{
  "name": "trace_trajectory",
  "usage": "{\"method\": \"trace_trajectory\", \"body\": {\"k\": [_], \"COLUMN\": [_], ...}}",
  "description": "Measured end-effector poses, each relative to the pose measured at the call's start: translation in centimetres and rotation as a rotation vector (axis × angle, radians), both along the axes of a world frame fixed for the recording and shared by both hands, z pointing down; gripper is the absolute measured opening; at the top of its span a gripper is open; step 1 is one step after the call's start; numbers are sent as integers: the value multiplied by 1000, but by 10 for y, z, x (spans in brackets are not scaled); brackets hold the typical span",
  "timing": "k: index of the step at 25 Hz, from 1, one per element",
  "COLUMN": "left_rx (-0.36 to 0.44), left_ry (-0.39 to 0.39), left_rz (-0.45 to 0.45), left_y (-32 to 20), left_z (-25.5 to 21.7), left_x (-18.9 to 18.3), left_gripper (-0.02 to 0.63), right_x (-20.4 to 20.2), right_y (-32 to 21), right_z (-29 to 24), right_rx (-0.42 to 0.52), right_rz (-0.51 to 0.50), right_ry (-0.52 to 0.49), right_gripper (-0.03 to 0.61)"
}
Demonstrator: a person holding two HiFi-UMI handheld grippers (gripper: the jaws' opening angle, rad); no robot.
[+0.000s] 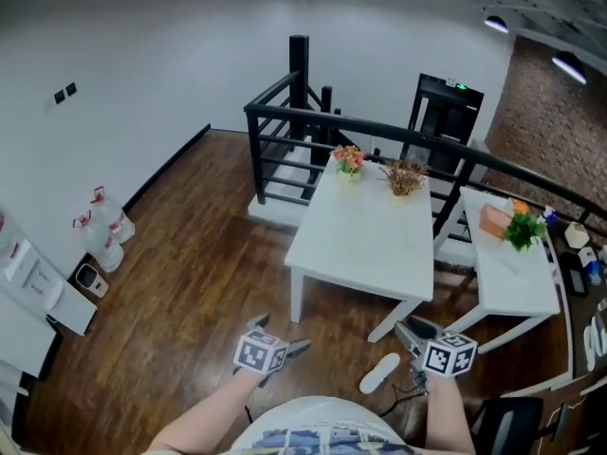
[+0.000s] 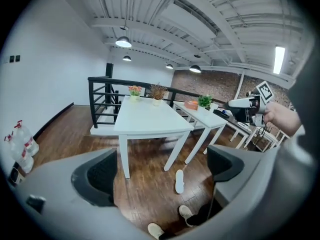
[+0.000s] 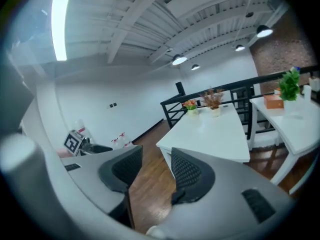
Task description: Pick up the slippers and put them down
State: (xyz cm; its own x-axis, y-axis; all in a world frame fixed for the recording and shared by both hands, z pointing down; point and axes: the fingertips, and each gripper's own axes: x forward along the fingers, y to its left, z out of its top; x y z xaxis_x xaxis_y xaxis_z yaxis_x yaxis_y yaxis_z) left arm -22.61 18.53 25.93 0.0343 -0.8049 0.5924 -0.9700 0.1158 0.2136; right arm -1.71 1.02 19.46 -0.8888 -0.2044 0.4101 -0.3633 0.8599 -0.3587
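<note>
Both grippers are held up above the floor point(image 1: 190, 282). The left gripper point(image 1: 280, 336) has its fingers spread wide with nothing between them. The right gripper point(image 1: 415, 332) has its fingers nearly together, just a slim gap, also empty. One white slipper point(image 1: 379, 373) lies flat on the wood by the front legs of the white table point(image 1: 365, 226).

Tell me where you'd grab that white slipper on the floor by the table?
Probably around its middle, coming down from above with the jaws across its narrow width. The slipper lies flat on the wood floor, long and slim, with bare floor along both sides. Its strap is too small to make out.
</note>
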Motion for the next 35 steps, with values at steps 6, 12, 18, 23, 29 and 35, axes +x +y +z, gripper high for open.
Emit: {"method": "trace_trajectory", "body": {"k": [6, 12, 18, 23, 29, 35], "left_rx": [-10, -25, -32, -70, -72, -67], "left_ry": [-6, -12, -16, -13, -10, -9], "left_rz": [0, 35, 43, 39, 42, 45], "left_y": [-27, -53, -64, -68, -67, -68], "left_z": [-3, -4, -5, 5, 6, 6], "left_x": [37, 68, 79, 85, 88, 89], "left_gripper": [558, 558, 558, 558, 558, 558], "right_x": [-18, 14, 22, 19, 19, 20], "right_y": [37, 14, 9, 7, 9, 7], "right_z": [13, 12, 19, 33, 35, 36], "right_rx": [113, 121, 104, 89, 90, 95], "right_rz": [-173, -123, -133, -151, -161, -155], "right_ry": [118, 118, 125, 147, 153, 153], "right_gripper": [196, 192, 192, 192, 192, 192]}}
